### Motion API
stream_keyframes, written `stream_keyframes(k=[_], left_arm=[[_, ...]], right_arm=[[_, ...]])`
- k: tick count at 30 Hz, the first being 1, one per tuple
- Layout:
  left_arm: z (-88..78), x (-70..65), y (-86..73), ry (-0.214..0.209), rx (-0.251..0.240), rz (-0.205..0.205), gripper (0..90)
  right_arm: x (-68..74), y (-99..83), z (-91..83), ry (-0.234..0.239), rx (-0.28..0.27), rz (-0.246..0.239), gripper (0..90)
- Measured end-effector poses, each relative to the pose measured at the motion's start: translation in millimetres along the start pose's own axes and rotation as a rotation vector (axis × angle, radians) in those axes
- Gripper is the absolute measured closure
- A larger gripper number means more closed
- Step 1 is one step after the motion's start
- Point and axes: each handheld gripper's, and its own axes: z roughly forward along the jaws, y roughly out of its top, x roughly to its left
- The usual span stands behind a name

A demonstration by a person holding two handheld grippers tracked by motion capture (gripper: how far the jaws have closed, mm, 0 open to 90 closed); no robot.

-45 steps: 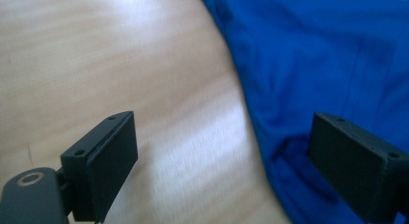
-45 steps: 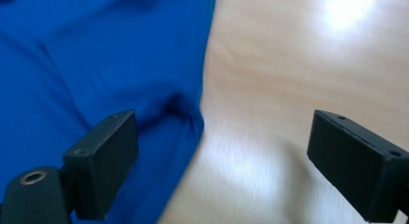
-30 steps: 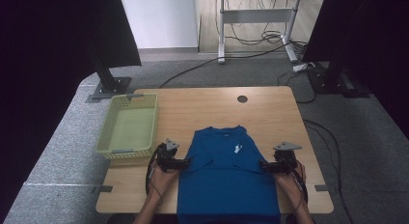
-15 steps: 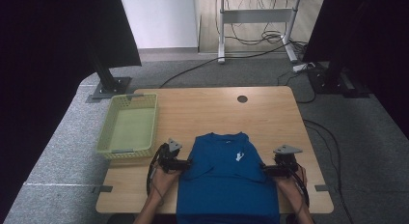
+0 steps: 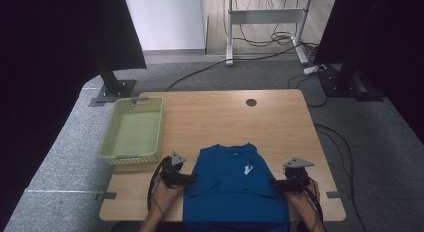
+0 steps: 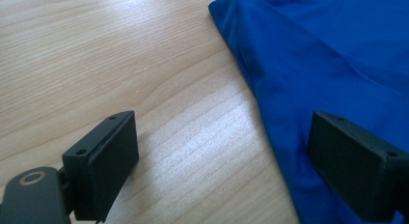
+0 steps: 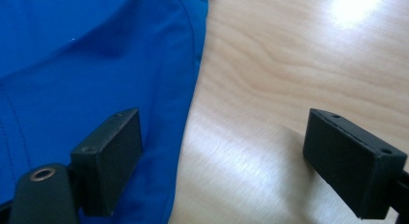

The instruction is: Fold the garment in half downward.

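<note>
A blue T-shirt (image 5: 235, 187) lies flat at the table's near edge, collar pointing away and its lower part hanging off the front. My left gripper (image 5: 192, 179) is at the shirt's left side and is open. In the left gripper view that gripper (image 6: 236, 161) straddles the edge of the shirt (image 6: 328, 55), one jaw over bare wood and one over cloth. My right gripper (image 5: 274, 183) is at the shirt's right side, also open. Its jaws have just been closing a little, and the gripper (image 7: 231, 161) still stands wide over the hem of the shirt (image 7: 87, 55).
A pale green plastic basket (image 5: 137, 99) stands on the left part of the wooden table (image 5: 220, 117). A round cable hole (image 5: 251, 102) is near the far edge. Black stands and cables are on the grey floor beyond.
The shirt has slid toward the near edge of the table, and both grippers have come back slightly with it.
</note>
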Motion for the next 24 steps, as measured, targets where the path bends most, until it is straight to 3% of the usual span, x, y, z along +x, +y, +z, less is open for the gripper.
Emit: stream_keyframes(k=[2, 4, 5, 8, 11, 12, 13, 16, 20, 24], left_arm=[[4.0, 4.4, 11.2, 0.016, -0.012, -0.010, 11.4], [4.0, 4.4, 11.2, 0.016, -0.012, -0.010, 11.4], [18.8, 8.5, 23.2, 0.024, -0.015, -0.025, 11.4], [22.3, 9.2, 22.8, 0.026, -0.007, -0.027, 11.3], [22.3, 9.2, 22.8, 0.026, -0.007, -0.027, 11.3], [19.1, 7.5, 14.5, 0.025, -0.018, -0.026, 11.3], [16.4, 6.3, 11.8, 0.022, -0.018, -0.023, 11.0], [10.0, 2.9, 5.6, 0.016, -0.018, -0.017, 10.9], [10.0, 2.9, 5.6, 0.016, -0.018, -0.017, 10.9], [14.1, 0.3, 17.3, 0.007, -0.019, -0.010, 11.0]], right_arm=[[-1.3, 6.7, 2.6, -0.012, -0.016, 0.001, 13.6], [-2.6, 11.5, 4.9, -0.013, -0.022, 0.011, 13.6], [-7.0, 26.2, 17.9, -0.014, -0.037, 0.022, 12.8], [-8.7, 30.4, 26.7, -0.012, -0.025, 0.023, 12.7], [-8.7, 30.4, 26.7, -0.012, -0.025, 0.023, 12.6], [-8.7, 30.4, 26.7, -0.012, -0.025, 0.023, 12.6], [-6.1, 23.8, 28.2, -0.007, -0.001, 0.018, 12.6], [-1.5, 16.7, 20.7, 0.006, -0.001, 0.006, 13.0], [-0.7, 15.1, 18.9, 0.008, -0.002, 0.002, 13.0], [0.7, 14.1, 17.9, 0.004, 0.000, 0.007, 12.7]])
